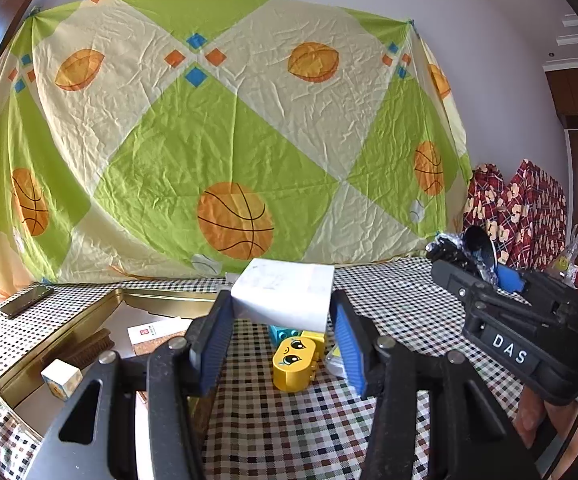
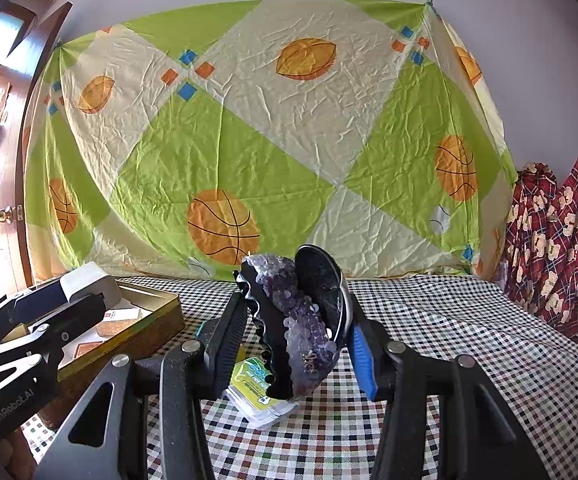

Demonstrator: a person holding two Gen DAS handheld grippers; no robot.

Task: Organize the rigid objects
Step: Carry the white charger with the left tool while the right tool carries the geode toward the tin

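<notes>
Left tongs (image 1: 283, 340): held near level, tipped slightly downward, above the worktop (image 1: 289, 420). The blue ribbed pads (image 1: 215, 344) press on both sides of a white box (image 1: 285, 294), which is carried clear of the surface.

Right tongs (image 2: 297, 340): same near-level attitude, slightly nose-down. The jaws are closed on a dark sequinned hair clip (image 2: 293, 320), gripped from left and right and held off the worktop.

In the left view the right tongs stand to the right, well apart from the left pair. A fingertip shows under their handle at the lower right edge.
</notes>
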